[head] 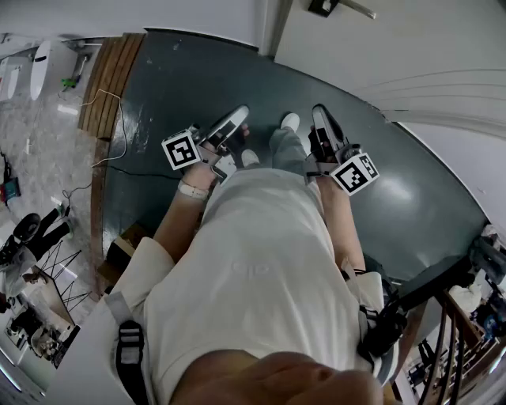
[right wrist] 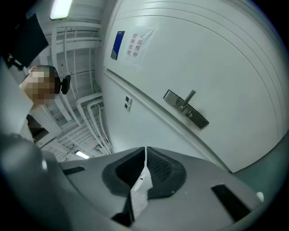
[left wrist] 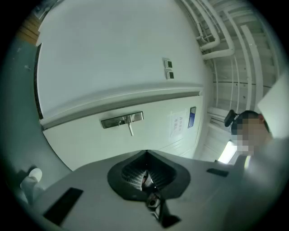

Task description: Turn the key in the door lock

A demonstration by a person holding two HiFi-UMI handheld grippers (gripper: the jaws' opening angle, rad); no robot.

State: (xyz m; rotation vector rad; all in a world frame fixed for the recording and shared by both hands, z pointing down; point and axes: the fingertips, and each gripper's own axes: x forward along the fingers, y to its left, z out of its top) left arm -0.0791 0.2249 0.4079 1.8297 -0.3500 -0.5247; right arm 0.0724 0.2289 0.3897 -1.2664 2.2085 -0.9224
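Observation:
A white door (head: 395, 47) stands ahead, its metal lock plate and lever handle (head: 341, 6) at the head view's top edge. The plate and handle (left wrist: 122, 120) appear well off in the left gripper view, and the same plate and handle (right wrist: 186, 108) in the right gripper view. At this distance I cannot make out a key on it. My left gripper (head: 240, 111) and right gripper (head: 319, 110) are held side by side in front of the person's body, over the dark floor and short of the door. Left gripper (left wrist: 146, 154) and right gripper (right wrist: 145, 149) both have their jaw tips together and hold nothing.
The dark green floor (head: 182, 79) runs up to the door. A wooden strip (head: 111, 79) and a loose cable (head: 111, 162) lie at the left. A railing (head: 451, 332) is at the bottom right. A paper notice (right wrist: 137, 45) hangs on the door. Another person (left wrist: 250, 131) stands by.

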